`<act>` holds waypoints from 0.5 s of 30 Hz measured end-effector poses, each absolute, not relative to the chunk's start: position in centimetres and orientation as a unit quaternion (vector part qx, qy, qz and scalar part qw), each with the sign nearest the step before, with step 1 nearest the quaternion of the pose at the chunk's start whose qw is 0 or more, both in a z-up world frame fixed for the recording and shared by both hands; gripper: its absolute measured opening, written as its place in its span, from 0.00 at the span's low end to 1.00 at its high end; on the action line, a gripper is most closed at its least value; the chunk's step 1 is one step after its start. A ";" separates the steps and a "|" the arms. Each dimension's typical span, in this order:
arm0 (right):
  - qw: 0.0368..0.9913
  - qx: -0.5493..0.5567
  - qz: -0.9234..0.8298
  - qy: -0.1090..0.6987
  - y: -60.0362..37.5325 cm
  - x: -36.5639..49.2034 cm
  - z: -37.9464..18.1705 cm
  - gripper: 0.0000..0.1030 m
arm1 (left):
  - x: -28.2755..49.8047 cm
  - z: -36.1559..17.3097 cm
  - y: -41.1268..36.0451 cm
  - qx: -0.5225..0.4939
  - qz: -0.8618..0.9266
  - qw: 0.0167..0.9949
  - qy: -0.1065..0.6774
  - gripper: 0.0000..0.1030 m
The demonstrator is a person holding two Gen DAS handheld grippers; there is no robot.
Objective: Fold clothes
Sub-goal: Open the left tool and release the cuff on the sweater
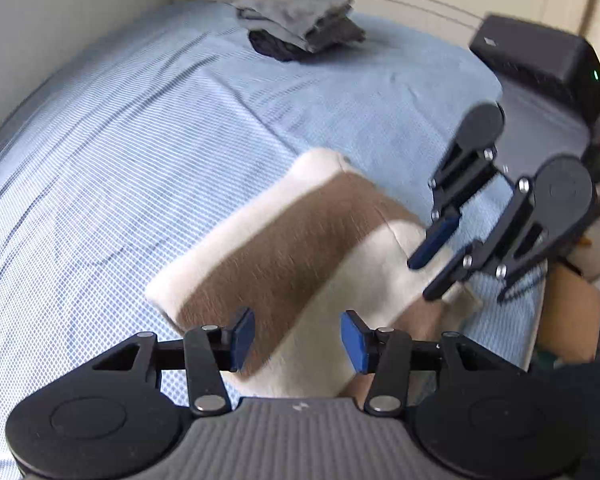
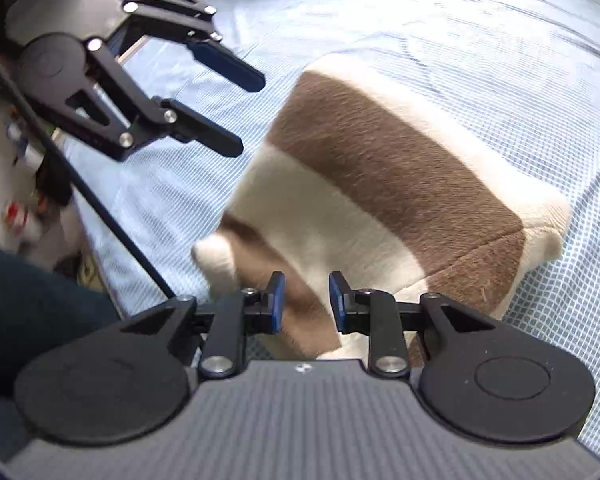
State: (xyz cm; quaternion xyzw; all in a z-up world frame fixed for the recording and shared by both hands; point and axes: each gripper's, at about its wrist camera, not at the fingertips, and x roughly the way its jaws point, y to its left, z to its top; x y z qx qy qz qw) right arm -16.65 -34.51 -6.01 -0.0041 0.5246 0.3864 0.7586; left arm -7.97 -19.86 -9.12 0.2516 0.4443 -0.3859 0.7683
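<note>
With both claws parted and empty, left claw (image 1: 298, 338) wider than right claw (image 2: 306, 300), the folded sweater (image 1: 300, 240) lies near the bed's (image 1: 140, 140) front edge; carry it flat to the far-corner pile (image 1: 300, 26).

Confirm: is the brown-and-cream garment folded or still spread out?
Folded: the brown-and-cream garment lies as a compact layered rectangle on the bed sheet.

both grippers: black linkage arms, silver screws, blue finger pads (image 1: 242, 338), ribbed grey bodies, round black discs
</note>
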 end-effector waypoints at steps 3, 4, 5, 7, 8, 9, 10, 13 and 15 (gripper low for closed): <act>0.752 0.044 0.348 0.557 -35.2 -14.5 -8.2 0.27 | -4.4 -11.2 -20.8 0.200 -0.340 0.788 0.472 0.46; 0.738 0.051 0.334 0.584 -35.4 -14.1 -9.6 0.27 | -3.3 -12.4 -20.7 0.178 -0.324 0.787 0.494 0.45; 0.722 0.058 0.319 0.611 -35.6 -13.6 -11.0 0.22 | -2.1 -13.6 -20.3 0.149 -0.305 0.785 0.519 0.43; 0.708 0.057 0.323 0.626 -36.0 -14.1 -12.6 0.21 | 0.0 -16.5 -19.2 0.102 -0.266 0.780 0.558 0.42; 0.703 0.061 0.329 0.627 -36.2 -14.5 -13.2 0.18 | 0.5 -17.8 -18.7 0.090 -0.254 0.780 0.565 0.42; 0.698 0.064 0.336 0.629 -36.4 -14.8 -13.8 0.18 | 0.7 -18.3 -18.2 0.085 -0.253 0.782 0.564 0.43; 0.698 0.072 0.335 0.629 -36.5 -15.1 -13.8 0.18 | 1.0 -18.7 -18.0 0.085 -0.256 0.784 0.559 0.43; 0.701 0.076 0.336 0.625 -36.6 -15.7 -13.5 0.18 | 1.3 -18.9 -17.7 0.096 -0.272 0.785 0.548 0.45; 0.702 0.075 0.338 0.622 -36.8 -15.9 -13.6 0.18 | 1.8 -19.4 -17.8 0.100 -0.285 0.781 0.547 0.45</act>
